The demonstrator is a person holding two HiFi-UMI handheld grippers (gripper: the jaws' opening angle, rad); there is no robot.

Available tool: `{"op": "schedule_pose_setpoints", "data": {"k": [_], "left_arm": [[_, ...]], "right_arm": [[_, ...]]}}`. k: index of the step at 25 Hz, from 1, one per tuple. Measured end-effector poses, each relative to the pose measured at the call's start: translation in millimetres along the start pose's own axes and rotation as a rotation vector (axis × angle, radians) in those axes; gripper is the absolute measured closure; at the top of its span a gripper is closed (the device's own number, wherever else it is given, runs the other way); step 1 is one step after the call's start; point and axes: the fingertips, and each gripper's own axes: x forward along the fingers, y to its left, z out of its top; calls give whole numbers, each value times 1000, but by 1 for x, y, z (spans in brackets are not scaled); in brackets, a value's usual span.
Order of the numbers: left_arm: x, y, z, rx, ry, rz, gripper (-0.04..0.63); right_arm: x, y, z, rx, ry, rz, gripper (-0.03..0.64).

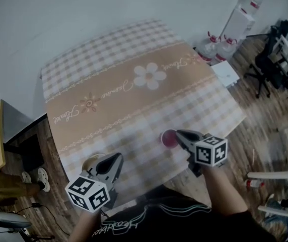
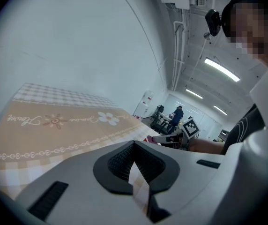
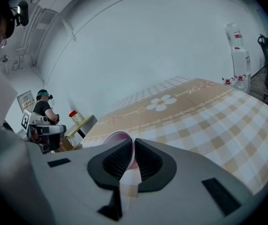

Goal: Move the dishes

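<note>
L dish point(image 1: 89, 161) & R dish point(image 1: 168, 138) on table point(image 1: 109, 59) — near edge, apart.

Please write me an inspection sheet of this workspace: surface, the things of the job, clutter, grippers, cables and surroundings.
Surface: table covered by a checked cloth with a flower print.
Job's things: small pink dish near the front edge; a tan round thing beside the left gripper, partly hidden, perhaps a second dish.
Clutter: nothing seen.
Grippers: right gripper shut on the rim of the pink dish; left gripper has its jaws together, with nothing seen between them.
Cables: one thin cable on the floor at the left.
Surroundings: water dispenser, water bottles, office chair, shoes, wooden floor.
</note>
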Motion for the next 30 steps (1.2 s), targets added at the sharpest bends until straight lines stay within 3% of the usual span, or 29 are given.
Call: {"op": "schedule_pose_setpoints", "data": {"k": [15, 23, 30], "left_arm": [[26, 22, -8, -29, 50, -11, 600], [20, 31, -12, -45, 51, 0, 600], [6, 39, -14, -55, 32, 14, 600]], "right_arm": [[27, -32, -19, 45, 83, -57, 584], [30, -34, -19, 72, 53, -58, 583], [19, -36, -1, 12, -44, -164, 511]]}}
